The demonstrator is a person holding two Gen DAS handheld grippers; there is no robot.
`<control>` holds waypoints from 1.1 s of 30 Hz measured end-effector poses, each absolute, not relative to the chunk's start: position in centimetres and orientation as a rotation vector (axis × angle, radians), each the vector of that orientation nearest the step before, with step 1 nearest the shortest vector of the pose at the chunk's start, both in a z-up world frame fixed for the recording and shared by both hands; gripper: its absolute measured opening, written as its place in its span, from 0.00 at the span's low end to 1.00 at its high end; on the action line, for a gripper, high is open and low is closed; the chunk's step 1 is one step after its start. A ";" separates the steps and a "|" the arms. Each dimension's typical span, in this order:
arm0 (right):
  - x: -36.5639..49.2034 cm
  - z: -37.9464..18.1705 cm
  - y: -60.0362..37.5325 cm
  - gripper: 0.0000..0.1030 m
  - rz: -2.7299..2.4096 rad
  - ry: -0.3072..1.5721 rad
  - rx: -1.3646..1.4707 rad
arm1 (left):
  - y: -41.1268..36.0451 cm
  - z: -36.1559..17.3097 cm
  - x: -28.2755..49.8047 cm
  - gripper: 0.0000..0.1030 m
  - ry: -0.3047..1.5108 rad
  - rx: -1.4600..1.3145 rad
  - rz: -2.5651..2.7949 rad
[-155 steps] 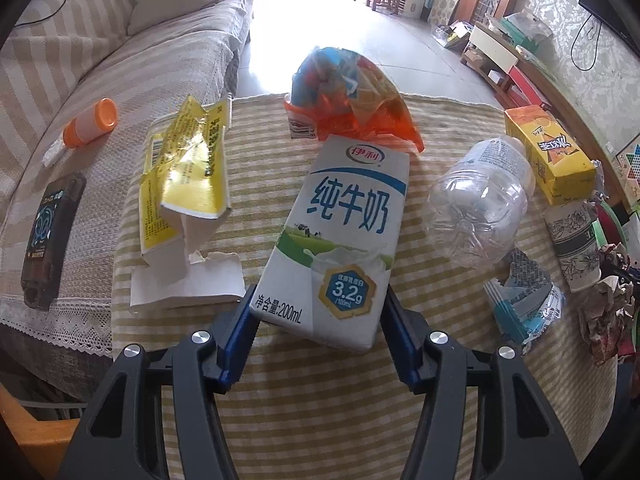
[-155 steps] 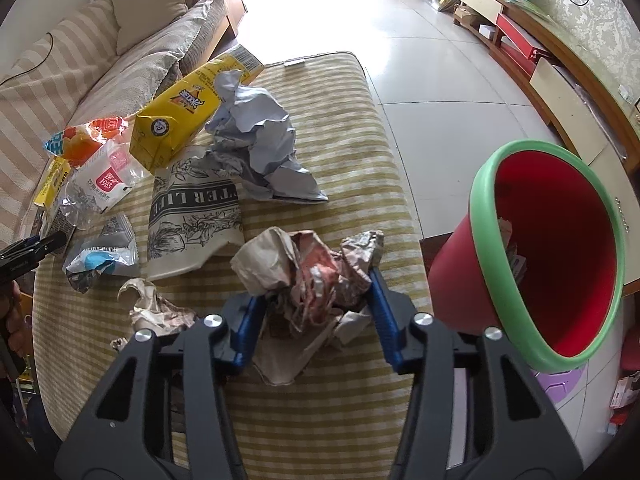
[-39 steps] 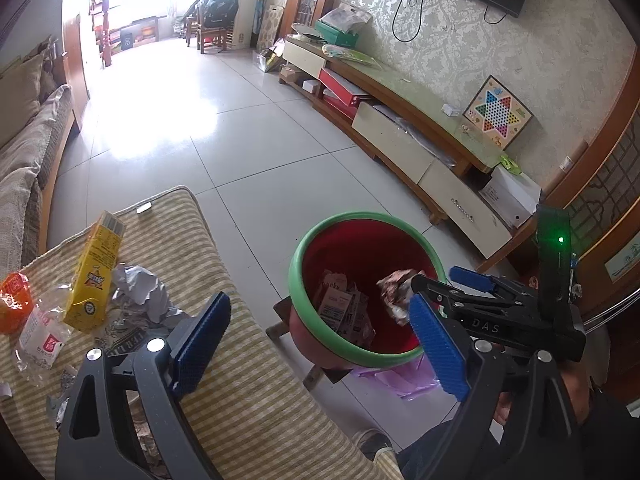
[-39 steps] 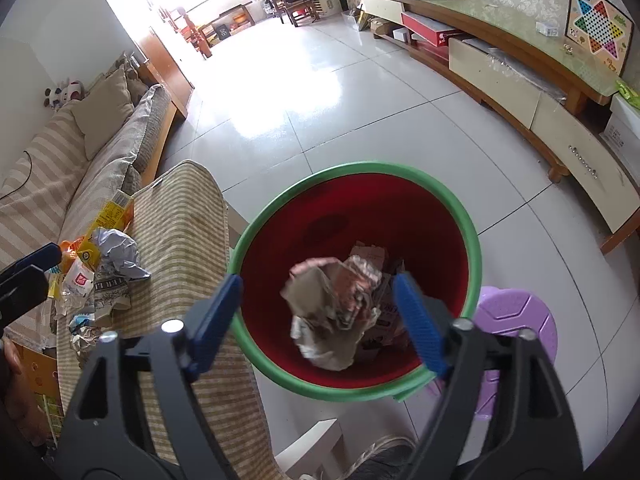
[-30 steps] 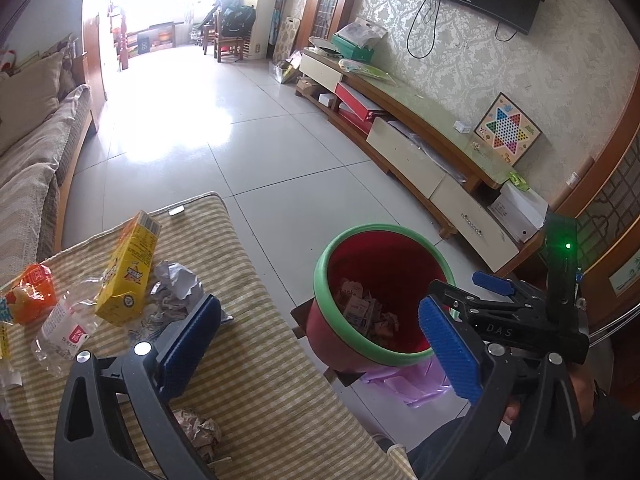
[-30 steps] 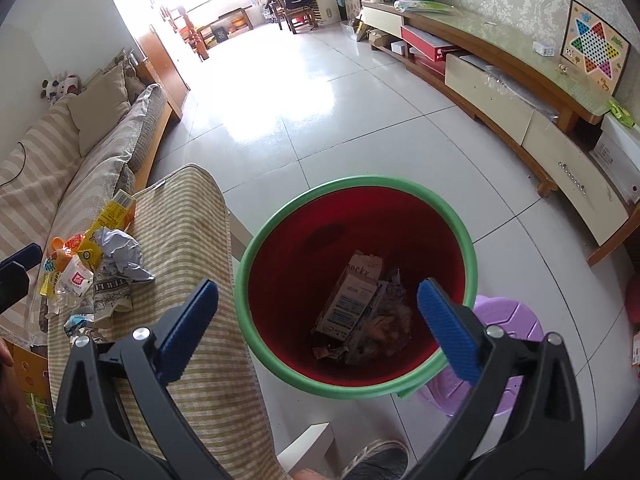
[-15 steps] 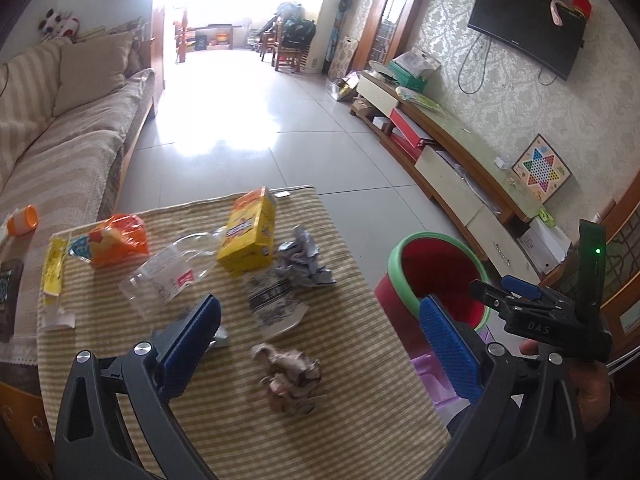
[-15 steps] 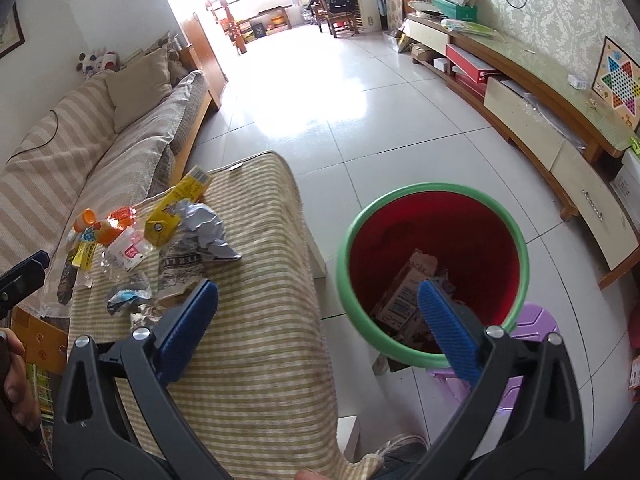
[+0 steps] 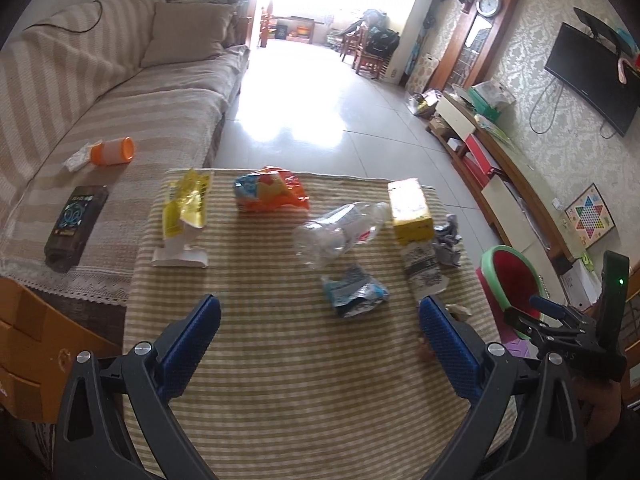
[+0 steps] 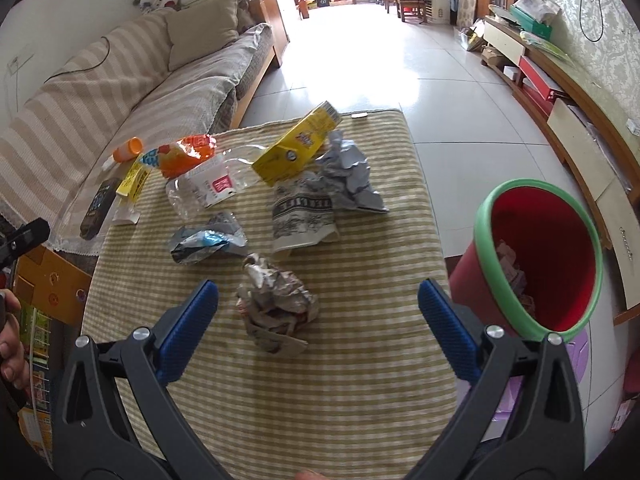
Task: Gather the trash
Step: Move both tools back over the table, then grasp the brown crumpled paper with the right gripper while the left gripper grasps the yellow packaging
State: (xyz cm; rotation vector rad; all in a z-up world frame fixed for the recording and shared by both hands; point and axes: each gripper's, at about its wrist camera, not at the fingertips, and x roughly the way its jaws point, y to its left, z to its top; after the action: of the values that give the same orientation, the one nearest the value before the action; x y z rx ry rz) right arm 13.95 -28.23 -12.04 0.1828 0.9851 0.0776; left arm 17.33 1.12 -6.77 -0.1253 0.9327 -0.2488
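Trash lies on a striped table [image 9: 280, 380]: a blue-silver wrapper [image 9: 354, 290], a clear plastic bottle [image 9: 340, 228], a yellow carton [image 9: 410, 210], an orange bag [image 9: 270, 190] and a torn yellow packet [image 9: 186, 204]. My left gripper [image 9: 320, 344] is open and empty above the table's near part. My right gripper [image 10: 318, 324] is open and empty, with a crumpled paper ball [image 10: 276, 308] lying between its fingers on the table. The red bin with a green rim [image 10: 540, 256] stands right of the table and holds trash.
A patterned paper cup [image 10: 302, 216] and crumpled grey paper [image 10: 348, 176] lie beside the carton. A striped sofa [image 9: 100, 120] at the left holds an orange-capped bottle [image 9: 112, 151] and a dark pack [image 9: 76, 220]. A purple stool [image 10: 568, 364] stands under the bin.
Both grippers have swung from over the bin back over the table, open and empty. The milk carton and the paper wad held earlier are now in the bin.
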 end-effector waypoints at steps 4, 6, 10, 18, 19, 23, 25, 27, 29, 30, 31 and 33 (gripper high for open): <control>14.3 -13.4 -25.8 0.96 0.094 1.018 0.167 | 4.5 -8.1 19.4 0.92 0.948 -0.129 -0.179; 14.6 -14.1 -25.1 0.96 0.099 1.033 0.159 | 5.9 -8.9 20.9 0.92 0.961 -0.133 -0.150; 15.3 -15.4 -24.2 0.96 0.095 1.060 0.150 | 7.9 -10.8 24.1 0.92 0.992 -0.140 -0.099; 16.9 -17.9 -23.4 0.96 0.082 1.118 0.142 | 8.9 -14.5 30.6 0.92 1.052 -0.104 -0.060; 17.0 -18.2 -23.2 0.96 0.082 1.120 0.141 | 8.9 -14.9 31.3 0.92 1.058 -0.100 -0.057; 17.3 -18.8 -23.2 0.96 0.079 1.127 0.135 | 8.7 -16.6 33.8 0.92 1.083 -0.056 -0.037; 17.5 -19.2 -23.2 0.96 0.078 1.134 0.140 | 8.4 -17.4 34.6 0.92 1.100 -0.034 -0.025; 17.6 -19.4 -23.2 0.96 0.082 1.135 0.134 | 8.2 -18.1 35.3 0.91 1.109 -0.024 -0.018; 17.8 -19.7 -23.1 0.96 0.086 1.136 0.126 | 8.1 -18.7 35.8 0.91 1.119 -0.014 0.004; 17.8 -19.9 -23.1 0.96 0.087 1.139 0.126 | 8.0 -19.0 36.0 0.89 1.124 -0.012 0.011; 18.0 -20.0 -23.0 0.96 0.086 1.143 0.127 | 8.0 -19.3 36.1 0.87 1.128 -0.010 0.017; 18.1 -20.2 -22.9 0.94 0.087 1.143 0.128 | 7.7 -19.9 36.4 0.85 1.139 0.002 0.034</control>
State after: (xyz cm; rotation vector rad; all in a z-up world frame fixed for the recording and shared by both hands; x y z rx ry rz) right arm 18.11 -22.93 -20.25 0.1279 1.1433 0.0872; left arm 36.37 7.73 -19.90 0.0024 1.1394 0.0344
